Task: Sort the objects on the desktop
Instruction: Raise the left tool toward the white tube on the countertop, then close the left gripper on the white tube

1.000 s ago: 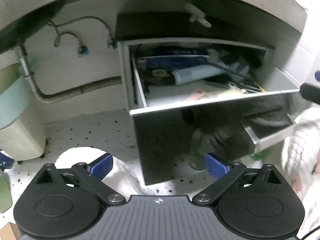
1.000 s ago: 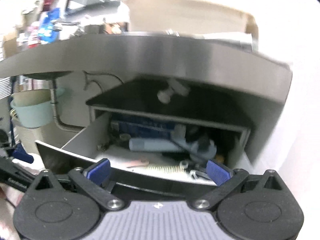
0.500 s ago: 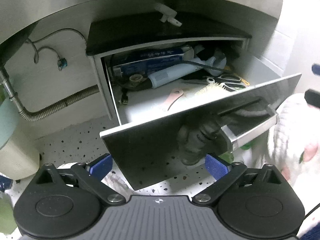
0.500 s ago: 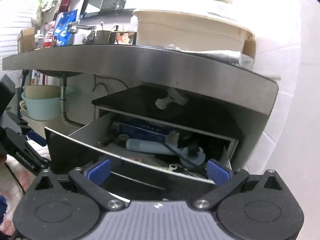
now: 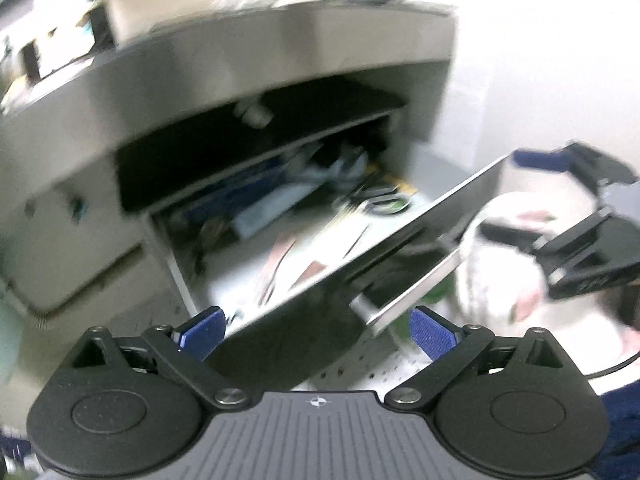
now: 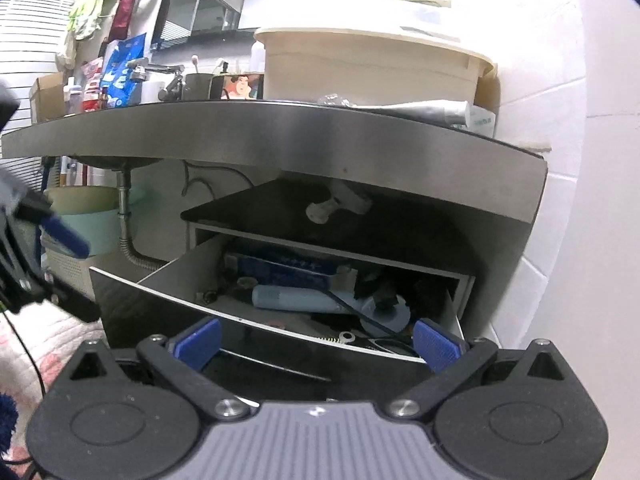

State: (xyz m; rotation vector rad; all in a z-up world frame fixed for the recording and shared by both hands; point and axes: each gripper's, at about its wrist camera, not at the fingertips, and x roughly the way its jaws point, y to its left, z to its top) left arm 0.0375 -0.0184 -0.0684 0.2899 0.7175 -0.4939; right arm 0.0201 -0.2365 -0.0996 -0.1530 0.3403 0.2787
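Setting: we face a drawer (image 6: 280, 322) pulled out from under a steel counter (image 6: 280, 128), beside a white tiled wall (image 6: 560, 200).
Left claw (image 5: 316, 330): its blue pads (image 5: 202, 330) stand wide apart and hold nothing; it hovers before the drawer's dark front panel (image 5: 288, 340). This view is smeared, so we read fine detail from the other camera.
Right claw (image 6: 318, 340): likewise spread and empty, just in front of the drawer's rim, looking down into it.
Drawer contents: a pale blue tube (image 6: 296, 299) lies across the middle, a dark blue box (image 6: 280, 270) behind it, a black cord (image 6: 352, 308) crossing the tube, and a small metal ring (image 6: 345, 336) near the front edge. Things overlap; we cannot name every one.
Countertop: a cream tub (image 6: 372, 68), a cup (image 6: 198, 86) and bottles stand above, well apart from the drawer.
Step in hand: we judge it to be choosing the first thing to lift out.
Doing it well: we suggest starting with the tube, the topmost and least tangled, closing across its narrow width and lifting slowly so the cord slips off rather than dragging its neighbours.
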